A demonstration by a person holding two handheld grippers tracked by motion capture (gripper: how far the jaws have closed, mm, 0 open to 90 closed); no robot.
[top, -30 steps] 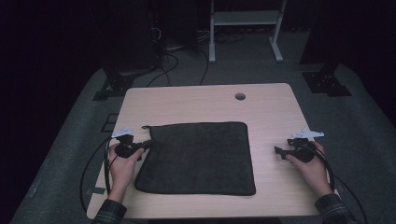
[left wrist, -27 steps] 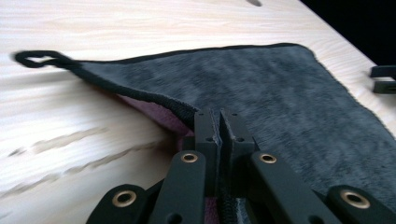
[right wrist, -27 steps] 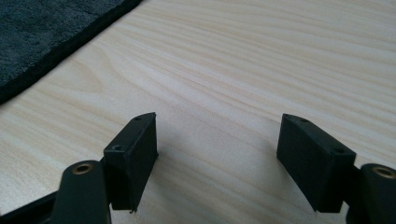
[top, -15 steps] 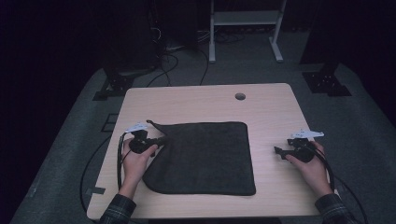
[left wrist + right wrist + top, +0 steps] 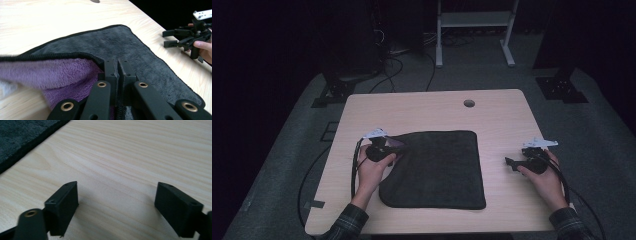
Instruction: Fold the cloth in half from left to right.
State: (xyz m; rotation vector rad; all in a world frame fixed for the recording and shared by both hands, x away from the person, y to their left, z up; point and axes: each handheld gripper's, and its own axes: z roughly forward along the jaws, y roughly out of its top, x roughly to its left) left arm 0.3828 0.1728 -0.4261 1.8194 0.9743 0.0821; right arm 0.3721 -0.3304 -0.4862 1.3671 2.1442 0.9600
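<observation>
A dark grey towel point(image 5: 437, 167) lies spread on the wooden table point(image 5: 422, 110), and the left gripper view shows its purple underside point(image 5: 50, 75). My left gripper point(image 5: 386, 149) is shut on the towel's left far corner, which is lifted and drawn inward over the cloth. In the left gripper view the jaws press together on the black hem point(image 5: 117, 71). My right gripper point(image 5: 511, 163) rests open on bare wood to the right of the towel, nothing between its fingers point(image 5: 63, 202). The towel's edge point(image 5: 22, 140) shows at the upper left of the right gripper view.
A small round hole point(image 5: 469, 103) sits near the table's far edge. Behind the table stand a white metal frame point(image 5: 472, 30), dark stands and cables on the grey floor. Bare wood surrounds the towel on all sides.
My left gripper has closed on the towel's left far corner and carried it right and inward, folding that corner over. The right gripper has stayed in place, open.
</observation>
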